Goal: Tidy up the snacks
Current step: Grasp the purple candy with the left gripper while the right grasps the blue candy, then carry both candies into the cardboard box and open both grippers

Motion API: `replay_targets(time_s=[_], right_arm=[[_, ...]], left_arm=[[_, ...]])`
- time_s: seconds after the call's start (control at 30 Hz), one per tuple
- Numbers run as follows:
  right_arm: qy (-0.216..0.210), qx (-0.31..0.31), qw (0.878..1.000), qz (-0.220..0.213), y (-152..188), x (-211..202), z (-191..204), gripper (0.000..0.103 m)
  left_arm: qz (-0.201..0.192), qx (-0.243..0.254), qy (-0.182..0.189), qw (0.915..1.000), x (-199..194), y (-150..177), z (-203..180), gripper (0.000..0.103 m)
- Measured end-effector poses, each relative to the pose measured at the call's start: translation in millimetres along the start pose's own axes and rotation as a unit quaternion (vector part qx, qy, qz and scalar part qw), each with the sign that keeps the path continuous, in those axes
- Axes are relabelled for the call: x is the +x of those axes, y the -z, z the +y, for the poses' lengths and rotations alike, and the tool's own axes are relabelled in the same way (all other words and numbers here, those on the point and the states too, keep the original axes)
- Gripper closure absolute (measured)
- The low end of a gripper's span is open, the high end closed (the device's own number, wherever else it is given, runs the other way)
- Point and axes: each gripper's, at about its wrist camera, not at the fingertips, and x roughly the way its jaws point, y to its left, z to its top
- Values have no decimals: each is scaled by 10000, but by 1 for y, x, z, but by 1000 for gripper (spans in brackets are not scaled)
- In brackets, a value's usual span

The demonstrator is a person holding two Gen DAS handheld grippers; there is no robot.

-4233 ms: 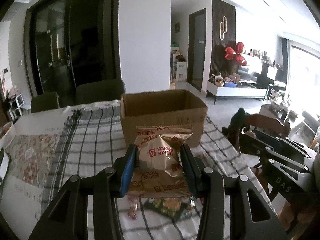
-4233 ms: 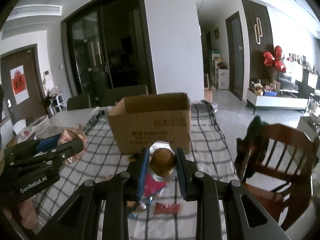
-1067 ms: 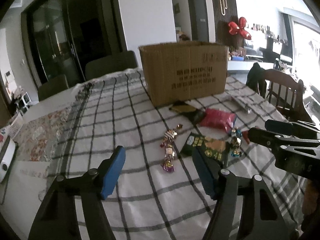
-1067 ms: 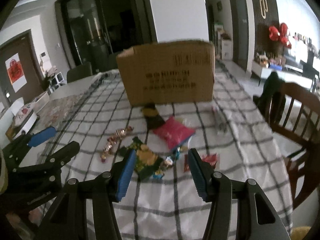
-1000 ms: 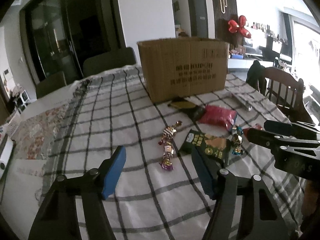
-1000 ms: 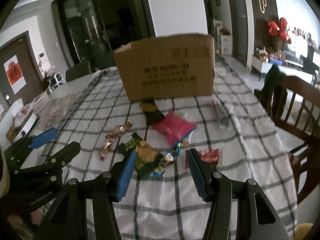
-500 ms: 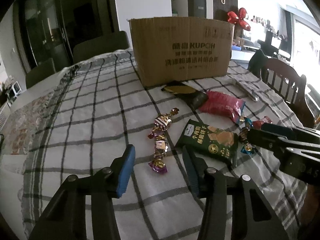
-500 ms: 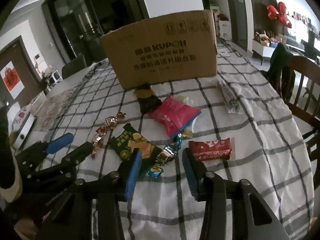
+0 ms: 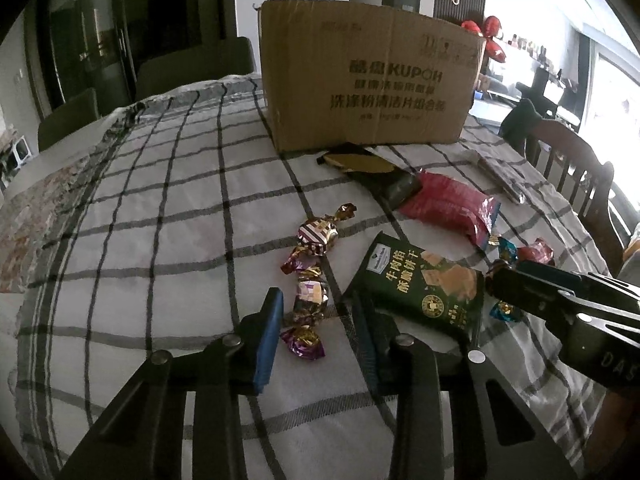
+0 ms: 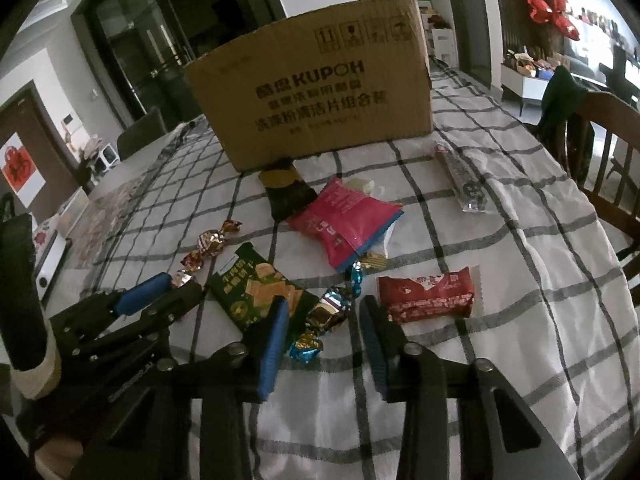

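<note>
Mid-pick, both at once: two more sweets being taken from the scatter on the checked cloth of the desk [image 9: 160,216], bound for the cardboard box [image 9: 368,80] standing at the far end.

Left claw [image 9: 316,320] tipped steeply down, low over the cloth, jaws just narrowed around a short chain of purple-and-gold wrapped candies [image 9: 310,300]. Blue pads flanking the middle candy, a sliver of cloth visible on either side, so not clamped yet; nothing lifted. Green biscuit pack [image 9: 420,284] just beside the right-hand finger, close enough to get nipped along with the candy.

Right claw [image 10: 322,322] likewise pitched down, jaws also just drawn in, straddling a string of blue-and-gold wrapped candies [image 10: 326,312]. Pads near the wrappers, apparently short of pressing; released for the moment. Red snack pack [image 10: 426,298] lying just outside the right finger, green biscuit pack partly under the left one.

Next, judging from this: finish closing until the foil gives, then raise slowly, since linked wrappers likely trail and swing. Worth keeping clear of the biscuit pack on both sides.

Left to sort: pink pouch [image 10: 344,224], dark gold-topped packet [image 10: 284,190] against the box foot, clear slim sachet [image 10: 460,178] off to the right.
</note>
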Motion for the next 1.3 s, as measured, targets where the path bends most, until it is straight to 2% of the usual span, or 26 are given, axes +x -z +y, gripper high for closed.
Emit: replay_targets(time_s=[0.07, 0.1, 0.23, 0.57, 0.9, 1.3], right_arm=[[6, -5, 10000, -1, 0, 1, 0, 68], [8, -13, 10000, -9, 0, 1, 0, 73], [64, -45, 10000, -54, 0, 2, 1, 79], [51, -176, 9995, -239, 0, -10, 2, 80], [-76, -328, 9980, -537, -6, -32, 9, 80], [-117, -564, 9920, -1119, -22, -66, 16, 80]], left_arm=[[11, 16, -25, 10000, 1, 0, 0, 75], [8, 9, -31, 10000, 2, -1, 0, 76], [19, 25, -83, 10000, 2, 0, 0, 85], [2, -50, -27, 10000, -13, -2, -3, 85], [-264, -61, 33, 9996, -42, -14, -12, 85], [-768, 44, 124, 9970, -78, -38, -22, 85]])
